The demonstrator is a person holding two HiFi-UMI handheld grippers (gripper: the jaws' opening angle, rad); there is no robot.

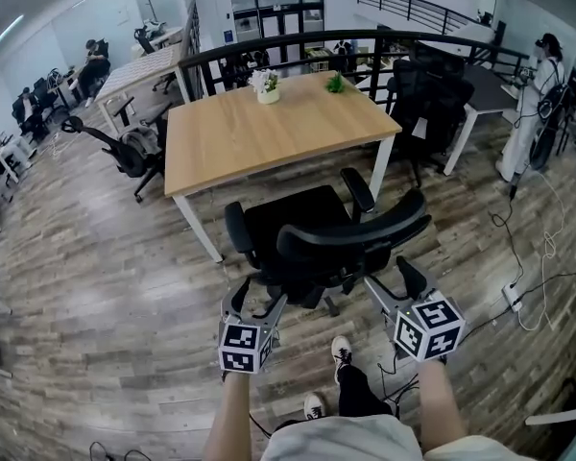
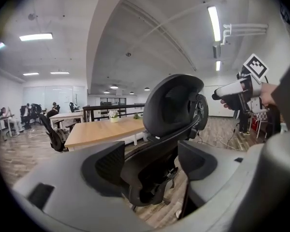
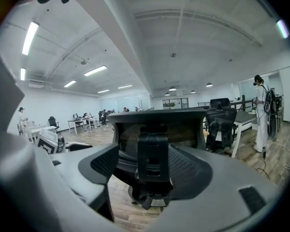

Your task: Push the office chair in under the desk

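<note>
Left gripper [image 1: 256, 302] and right gripper [image 1: 394, 284] both gape wide, clamping nothing, just behind the backrest of the office chair [image 1: 312, 233]. The chair's seat sits at the desk's [image 1: 269, 128] near edge.

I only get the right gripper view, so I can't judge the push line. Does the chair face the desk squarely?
Observer: Roughly, yes. In the head view the chair has its seat toward the desk, and its backrest runs about parallel to the near edge.
Operator: Is the seat under it?
Observer: No. The whole seat shows, short of that edge.
Operator: And the left gripper?
Observer: The left gripper is behind the backrest's left end, jaws open, gripping nothing.
</note>
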